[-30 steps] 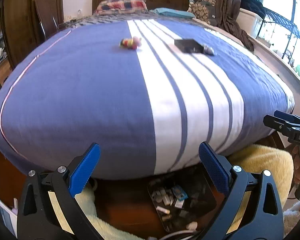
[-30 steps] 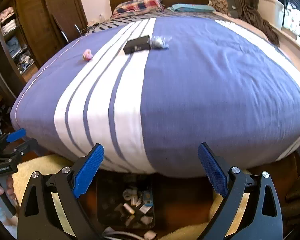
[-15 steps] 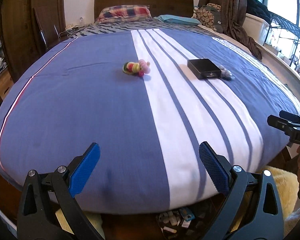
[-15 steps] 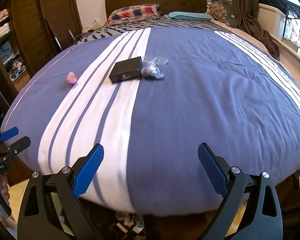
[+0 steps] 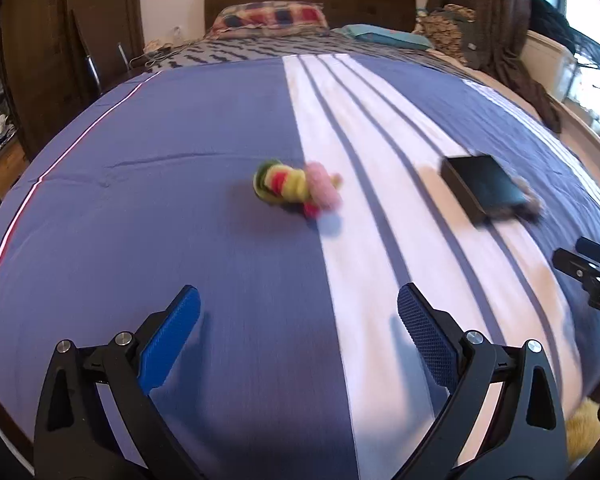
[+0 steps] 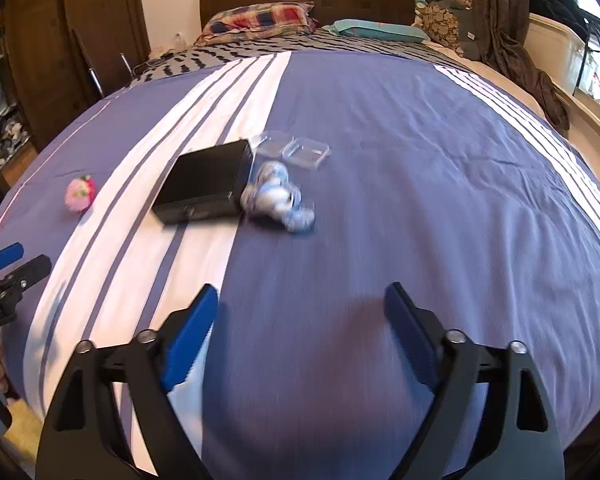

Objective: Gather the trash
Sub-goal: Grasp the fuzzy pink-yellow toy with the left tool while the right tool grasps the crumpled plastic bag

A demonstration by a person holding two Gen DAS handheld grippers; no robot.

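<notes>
Your left claw (image 5: 299,322) is hanging wide open and empty above the blue-and-white striped bed (image 5: 220,264). Your right claw (image 6: 300,312) has just been closing a little but is standing open, nothing between its jaws. Ahead of it are lying a crumpled blue-white wrapper (image 6: 278,198), touching a black box (image 6: 206,182), and a clear plastic case (image 6: 306,152).

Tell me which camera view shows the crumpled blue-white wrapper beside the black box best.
The right wrist view: the crumpled wrapper lies fully visible there, beside the black box. In the left wrist view the box hides most of it, and only a blurred edge shows behind it.
</notes>
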